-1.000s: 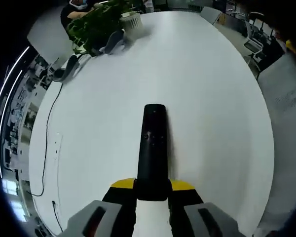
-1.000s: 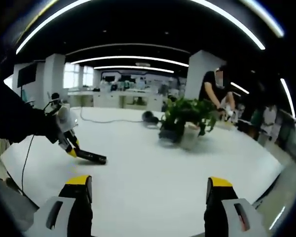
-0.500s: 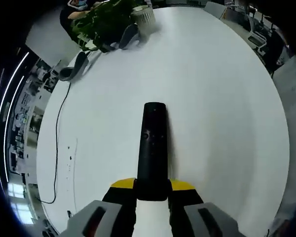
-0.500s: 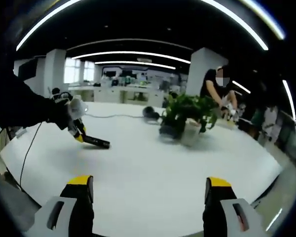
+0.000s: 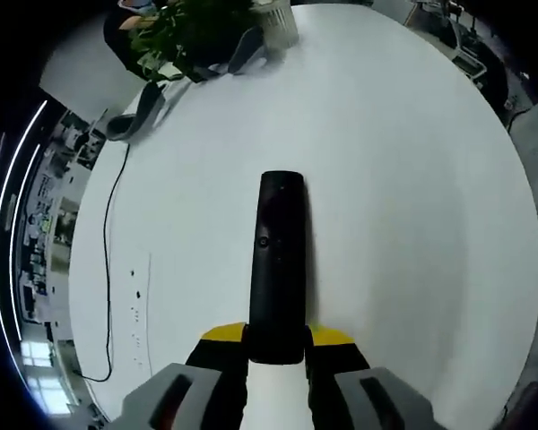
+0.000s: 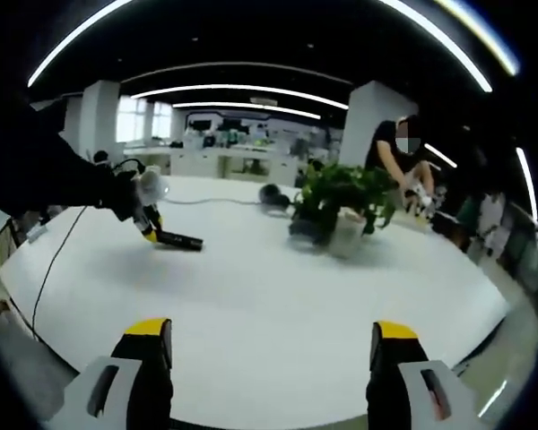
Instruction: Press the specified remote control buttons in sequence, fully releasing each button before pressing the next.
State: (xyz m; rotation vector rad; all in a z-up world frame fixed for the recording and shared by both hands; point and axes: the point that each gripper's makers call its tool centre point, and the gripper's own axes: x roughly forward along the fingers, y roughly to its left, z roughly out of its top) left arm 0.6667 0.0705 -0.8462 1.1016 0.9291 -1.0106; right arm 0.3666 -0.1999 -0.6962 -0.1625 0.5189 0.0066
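Note:
A long black remote control [image 5: 276, 260] juts forward from my left gripper [image 5: 276, 339], whose yellow-tipped jaws are shut on its near end, above the white table [image 5: 403, 206]. Its button face points up, with a small round button near the middle. In the right gripper view the same remote [image 6: 179, 240] shows far off at the left, held by the left gripper [image 6: 146, 228] on a dark sleeve. My right gripper [image 6: 271, 345] stands open over the table [image 6: 278, 313], its jaws wide apart with nothing between them.
A potted green plant [image 6: 341, 206] in a white pot stands on the far side of the table, also at the top of the left gripper view [image 5: 206, 31]. A black cable [image 5: 108, 260] runs along the table's left edge. A person [image 6: 390, 157] stands behind the plant.
The left gripper with the remote has risen and shifted toward the plant side; in the right gripper view it sits higher and farther. The right gripper stays open.

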